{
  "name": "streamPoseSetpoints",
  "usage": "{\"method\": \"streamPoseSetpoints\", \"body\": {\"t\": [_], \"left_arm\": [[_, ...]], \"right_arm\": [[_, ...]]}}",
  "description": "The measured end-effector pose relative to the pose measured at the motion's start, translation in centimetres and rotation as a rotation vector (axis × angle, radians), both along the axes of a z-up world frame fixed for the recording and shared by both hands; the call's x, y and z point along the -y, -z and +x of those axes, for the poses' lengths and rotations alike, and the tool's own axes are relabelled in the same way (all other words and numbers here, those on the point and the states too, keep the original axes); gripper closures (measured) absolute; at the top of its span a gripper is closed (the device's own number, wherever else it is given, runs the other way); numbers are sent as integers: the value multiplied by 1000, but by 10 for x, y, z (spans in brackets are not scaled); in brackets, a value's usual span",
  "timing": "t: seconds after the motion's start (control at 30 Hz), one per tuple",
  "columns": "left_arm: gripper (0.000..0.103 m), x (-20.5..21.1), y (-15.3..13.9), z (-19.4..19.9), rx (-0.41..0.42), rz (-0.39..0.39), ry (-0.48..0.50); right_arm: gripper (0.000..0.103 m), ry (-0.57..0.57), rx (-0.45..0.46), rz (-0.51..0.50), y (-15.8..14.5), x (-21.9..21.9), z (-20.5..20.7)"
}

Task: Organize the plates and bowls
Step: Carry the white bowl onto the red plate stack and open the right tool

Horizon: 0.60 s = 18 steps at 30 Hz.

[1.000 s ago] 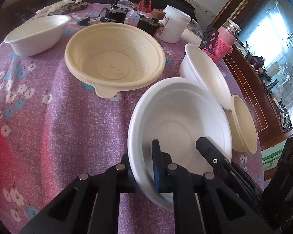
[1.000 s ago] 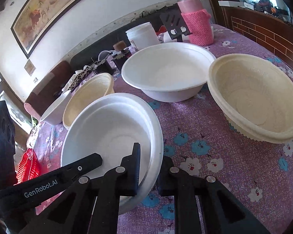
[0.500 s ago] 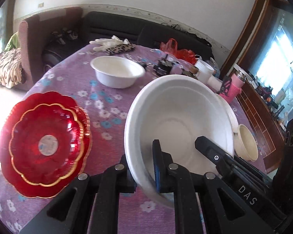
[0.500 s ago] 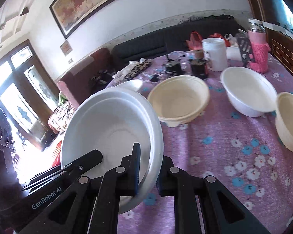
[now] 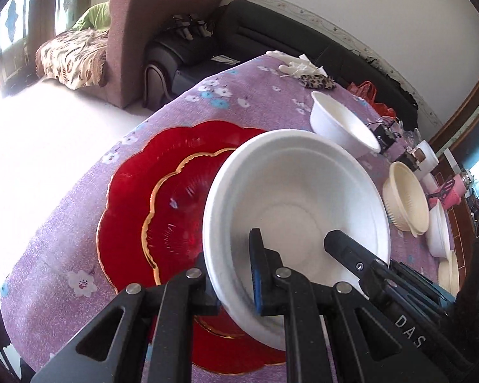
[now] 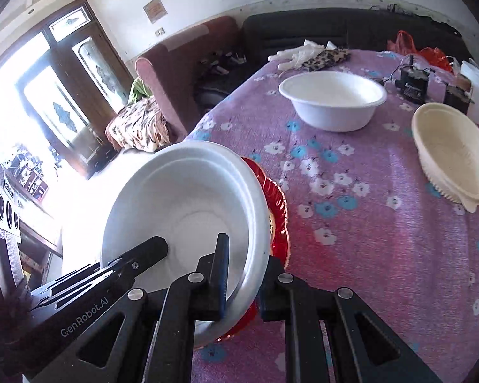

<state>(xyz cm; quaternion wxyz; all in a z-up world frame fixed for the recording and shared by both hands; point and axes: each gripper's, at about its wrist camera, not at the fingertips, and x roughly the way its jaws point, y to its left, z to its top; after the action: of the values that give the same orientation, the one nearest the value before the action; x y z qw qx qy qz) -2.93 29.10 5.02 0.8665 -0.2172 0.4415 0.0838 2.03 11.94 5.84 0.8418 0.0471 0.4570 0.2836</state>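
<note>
A: Where is the big white bowl (image 5: 298,191)?

B: Held between both tools, tilted, above the red plates (image 5: 163,198) near the table's corner; the left gripper (image 5: 236,274) pinches its near rim, one finger inside and one outside; the right gripper (image 6: 242,274) pinches the opposite rim the same way; each tool's finger shows in the other's view, lying inside the bowl.

A: Is the bowl touching the plates?

B: I cannot tell; the bowl covers their right part, and from the right wrist only a red scalloped edge (image 6: 276,214) peeks out beside it; the smaller gold-rimmed plate sits on the larger red one.

A: What else is around?

B: On the purple flowered tablecloth (image 6: 367,223) a smaller white bowl (image 6: 332,100) stands well apart, farther back; a cream ribbed bowl (image 6: 453,153) lies to its right, near the cloth's edge in that view; behind them a white glove (image 6: 293,54) and a leopard-print cloth (image 6: 327,57), touching; a small black device (image 6: 412,79) with wires and a white tub (image 6: 477,89) at the far right.

A: And off the table?

B: A brown armchair (image 5: 134,22) with a patterned throw, and a dark sofa (image 5: 271,28) along the wall; bright glare from the doors washes out the floor.
</note>
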Motion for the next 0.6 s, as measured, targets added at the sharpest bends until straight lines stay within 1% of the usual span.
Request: {"method": "streamPoseSetpoints", "body": {"t": [0.07, 0.17, 0.23, 0.3, 0.33, 0.4, 0.47, 0.53, 0.6], "left_arm": [[90, -6, 8, 5, -33, -11, -5], [85, -14, 11, 5, -31, -35, -13], [75, -18, 7, 2, -16, -54, -13], [35, -19, -1, -3, 4, -43, -21], [30, -19, -6, -7, 25, -34, -33], [30, -21, -15, -13, 48, -3, -60], [30, -24, -21, -22, 68, -4, -78], [30, -28, -27, -37, 110, -19, -101], [30, -29, -34, -52, 147, -11, -138]], "right_arm": [[87, -7, -28, -15, 10, -9, 6], [87, -15, -50, -29, 19, -17, 13], [87, -10, -43, -27, 21, -19, 12], [87, -6, -41, -34, 21, -21, 12], [85, -9, -36, -42, 21, -23, 11], [79, -7, -17, -52, 20, -25, 9], [65, -4, 0, -55, 17, -28, 7], [59, 0, 25, -44, 11, -27, 3], [56, 6, 65, -25, 2, -23, -1]]}}
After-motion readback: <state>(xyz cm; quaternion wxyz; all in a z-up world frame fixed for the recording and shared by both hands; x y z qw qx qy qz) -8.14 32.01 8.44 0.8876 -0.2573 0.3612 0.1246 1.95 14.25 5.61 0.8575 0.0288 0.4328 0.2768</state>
